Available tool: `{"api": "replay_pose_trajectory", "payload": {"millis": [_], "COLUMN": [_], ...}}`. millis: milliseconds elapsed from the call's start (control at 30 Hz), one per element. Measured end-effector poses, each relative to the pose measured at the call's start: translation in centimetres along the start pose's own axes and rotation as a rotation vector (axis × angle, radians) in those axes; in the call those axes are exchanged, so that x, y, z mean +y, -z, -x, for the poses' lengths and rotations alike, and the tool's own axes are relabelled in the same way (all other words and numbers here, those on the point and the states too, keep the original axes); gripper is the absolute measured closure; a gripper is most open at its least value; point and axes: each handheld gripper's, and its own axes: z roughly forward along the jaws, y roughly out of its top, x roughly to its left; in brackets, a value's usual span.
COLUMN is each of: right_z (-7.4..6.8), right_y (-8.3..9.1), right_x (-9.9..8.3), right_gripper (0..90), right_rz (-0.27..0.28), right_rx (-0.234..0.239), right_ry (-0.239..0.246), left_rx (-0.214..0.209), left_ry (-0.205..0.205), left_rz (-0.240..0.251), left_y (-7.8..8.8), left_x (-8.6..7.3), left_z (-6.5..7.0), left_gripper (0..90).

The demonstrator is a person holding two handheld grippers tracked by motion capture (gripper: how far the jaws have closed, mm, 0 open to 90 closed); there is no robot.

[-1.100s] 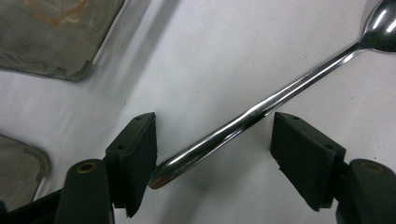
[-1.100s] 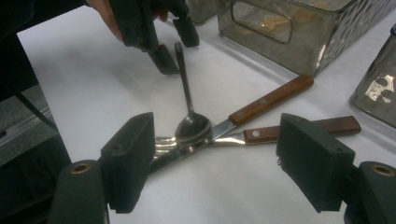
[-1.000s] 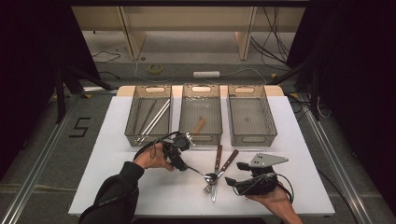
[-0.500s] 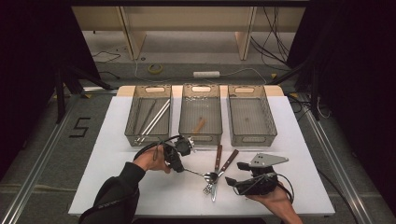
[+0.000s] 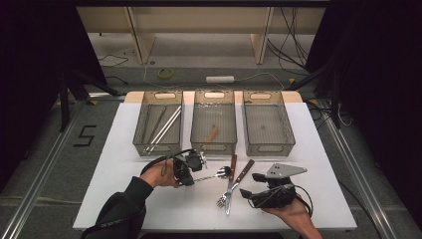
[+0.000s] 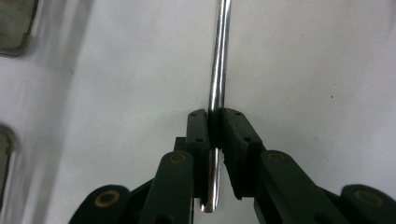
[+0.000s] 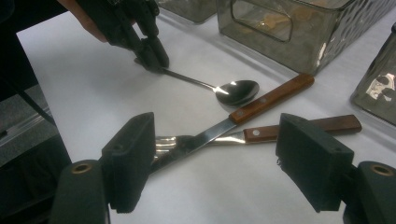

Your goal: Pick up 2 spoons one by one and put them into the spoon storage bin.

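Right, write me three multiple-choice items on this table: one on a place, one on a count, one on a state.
1. Where does the spoon lie?
A. in the middle bin
B. on the white table, in front of the bins
C. on the floor

2. How many bins stand at the back of the table?
A. two
B. three
C. five

3. How does the left gripper stand?
A. wide open above a bin
B. shut on nothing
C. shut on the spoon's handle

Answers:
1 B: the right gripper view shows the spoon's bowl resting on the white surface beside the knife.
2 B: the left bin, middle bin and right bin stand in a row.
3 C: its jaws, which have just been closing, press on the shiny handle from both sides.
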Motion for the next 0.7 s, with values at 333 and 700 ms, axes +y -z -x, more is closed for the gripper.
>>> {"api": "replay_pose_trajectory", "payload": {"millis": [333, 700], "right_z": [0.0, 0.0], "right_y": [0.0, 0.0], "right_x": [0.0, 0.0], "right_gripper": [29.7, 29.9], "right_rz": [0.002, 0.001], "right_rx": [0.001, 0.003], "right_ry": [0.001, 0.003], "left_rx": [-0.009, -0.019], "left_ry": [0.037, 0.08], "left_rz": [-0.029, -0.056], "left_y": [0.2, 0.3], "left_x": [-0.6, -1.8], "left_z": [-0.3, -0.5], "left_gripper": [69.6, 67.6]}}
